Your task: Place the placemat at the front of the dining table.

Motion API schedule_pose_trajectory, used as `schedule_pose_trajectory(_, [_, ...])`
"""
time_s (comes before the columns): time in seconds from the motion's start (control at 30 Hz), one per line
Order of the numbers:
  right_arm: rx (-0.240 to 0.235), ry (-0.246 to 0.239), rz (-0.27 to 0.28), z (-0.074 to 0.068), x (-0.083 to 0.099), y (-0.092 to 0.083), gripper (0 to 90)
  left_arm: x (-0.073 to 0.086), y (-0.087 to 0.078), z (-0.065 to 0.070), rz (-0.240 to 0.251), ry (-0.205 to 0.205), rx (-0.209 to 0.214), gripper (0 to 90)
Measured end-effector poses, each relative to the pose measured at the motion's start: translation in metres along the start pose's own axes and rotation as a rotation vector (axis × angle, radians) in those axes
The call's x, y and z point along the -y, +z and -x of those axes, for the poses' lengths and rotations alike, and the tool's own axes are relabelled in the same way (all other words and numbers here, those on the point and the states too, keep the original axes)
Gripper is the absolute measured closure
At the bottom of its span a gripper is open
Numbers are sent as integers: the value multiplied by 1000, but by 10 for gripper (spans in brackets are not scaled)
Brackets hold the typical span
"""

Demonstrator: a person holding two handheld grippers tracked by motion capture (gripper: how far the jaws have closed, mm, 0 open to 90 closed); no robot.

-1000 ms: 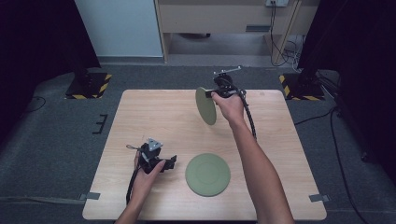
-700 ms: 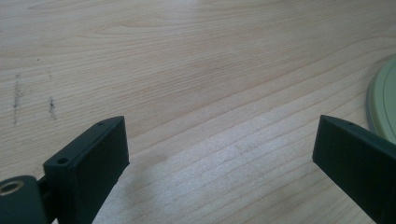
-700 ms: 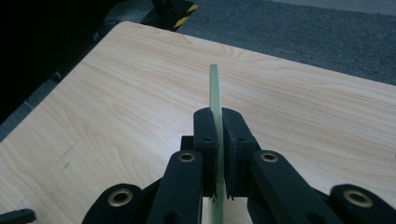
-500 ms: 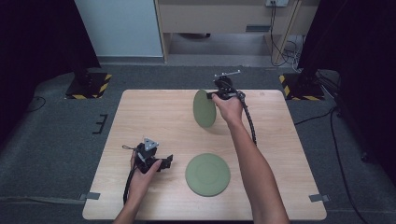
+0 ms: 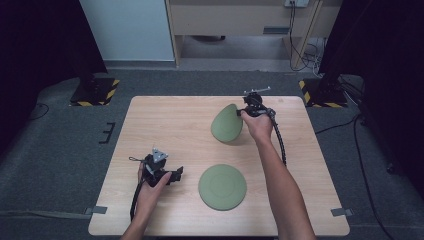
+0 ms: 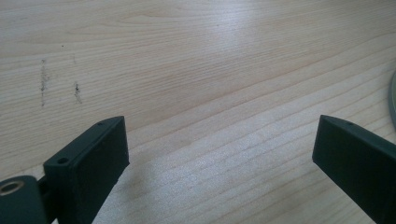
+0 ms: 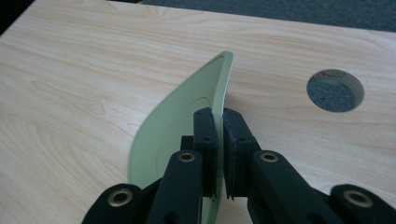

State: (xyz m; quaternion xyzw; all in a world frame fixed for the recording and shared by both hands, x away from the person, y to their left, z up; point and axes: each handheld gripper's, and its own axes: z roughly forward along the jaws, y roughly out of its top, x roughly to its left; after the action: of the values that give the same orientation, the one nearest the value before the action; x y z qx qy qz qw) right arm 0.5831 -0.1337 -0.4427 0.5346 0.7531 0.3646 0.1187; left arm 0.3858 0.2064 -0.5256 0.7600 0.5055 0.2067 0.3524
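Observation:
Two green plates are on the wooden table point(image 5: 170, 125). One plate point(image 5: 222, 186) lies flat near the front middle. The other plate point(image 5: 226, 123) is tilted up on its edge toward the back, with my right gripper point(image 5: 243, 112) shut on its rim. In the right gripper view the jaws pinch that plate point(image 7: 182, 116) at its rim, my right gripper point(image 7: 219, 140) holding it steeply raised over the wood. My left gripper point(image 5: 176, 173) rests low at the front left, open, pointing toward the flat plate. In the left gripper view its fingers point(image 6: 88, 163) stand wide apart over bare wood.
A round cable hole point(image 7: 335, 90) is cut in the table beyond the held plate. The sliver of the flat plate's rim point(image 6: 392, 93) shows at the right edge of the left gripper view. Black stands with striped bases point(image 5: 92, 92) sit on the floor behind the table.
The right gripper has carried the tilted plate a little toward the near side and lowered its tilt. The left gripper has shifted slightly toward the front left.

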Motion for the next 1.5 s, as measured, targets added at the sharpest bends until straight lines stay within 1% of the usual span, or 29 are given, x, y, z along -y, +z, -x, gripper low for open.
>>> schedule_pose_trajectory(0.07, [12, 5, -4, 3, 4, 3, 857, 0, 0, 0, -2, 2, -1, 30])
schedule_pose_trajectory(0.1, [22, 13, 2, 7, 7, 6, 856, 0, 0, 0, -3, 2, -2, 29])
schedule_pose_trajectory(0.17, [27, 16, 3, 9, 9, 7, 856, 0, 1, 0, -6, 6, -4, 29])
schedule_pose_trajectory(0.2, [33, 25, 9, 12, 12, 10, 855, 0, 1, 0, -6, 8, -5, 29])
schedule_pose_trajectory(0.27, [35, 28, 8, 13, 13, 11, 855, 0, 1, 0, -4, 8, -5, 29])
schedule_pose_trajectory(0.3, [39, 35, 2, 16, 16, 14, 854, 0, 1, 0, -4, 8, -5, 30])
schedule_pose_trajectory(0.57, [44, 61, -8, 24, 21, 21, 844, 0, 3, 0, -4, 7, -3, 31])
schedule_pose_trajectory(0.67, [41, 74, 0, 27, 23, 23, 842, 0, 4, 1, -9, 12, 1, 31])
schedule_pose_trajectory(0.83, [49, 92, -6, 32, 28, 27, 829, 0, 4, 1, -5, 16, 0, 31])
schedule_pose_trajectory(0.9, [45, 103, -5, 35, 29, 29, 821, 0, 4, 0, -6, 9, -1, 31])
schedule_pose_trajectory(0.93, [41, 118, -2, 36, 30, 30, 808, 0, 4, -1, -7, 9, -2, 31])
schedule_pose_trajectory(0.97, [48, 134, -2, 38, 32, 31, 766, 1, 4, -1, -9, 10, -1, 31])
schedule_pose_trajectory(1.0, [48, 134, -2, 38, 32, 31, 766, 1, 5, 0, -9, 11, 0, 31])
schedule_pose_trajectory(1.03, [56, 136, -1, 39, 33, 32, 723, 1, 5, 0, -11, 15, 1, 31])
schedule_pose_trajectory(1.1, [65, 149, -7, 41, 35, 34, 583, 1, 5, 1, -13, 20, 3, 31])
schedule_pose_trajectory(1.13, [72, 153, -14, 41, 35, 34, 537, 1, 5, 1, -12, 21, 4, 31])
schedule_pose_trajectory(1.17, [77, 151, -4, 42, 35, 33, 519, 0, 5, 1, -10, 20, 2, 31])
schedule_pose_trajectory(1.2, [68, 160, 18, 42, 34, 30, 453, 0, 5, 1, -9, 19, 1, 32])
schedule_pose_trajectory(1.23, [68, 160, 18, 42, 34, 30, 453, 0, 5, 0, -8, 18, 2, 32])
schedule_pose_trajectory(1.33, [93, 144, 41, 41, 31, 23, 361, 0, 4, -1, -7, 15, -1, 32])
schedule_pose_trajectory(1.5, [132, 135, 65, 43, 27, 13, 269, 1, 4, -1, -12, 16, -1, 33])
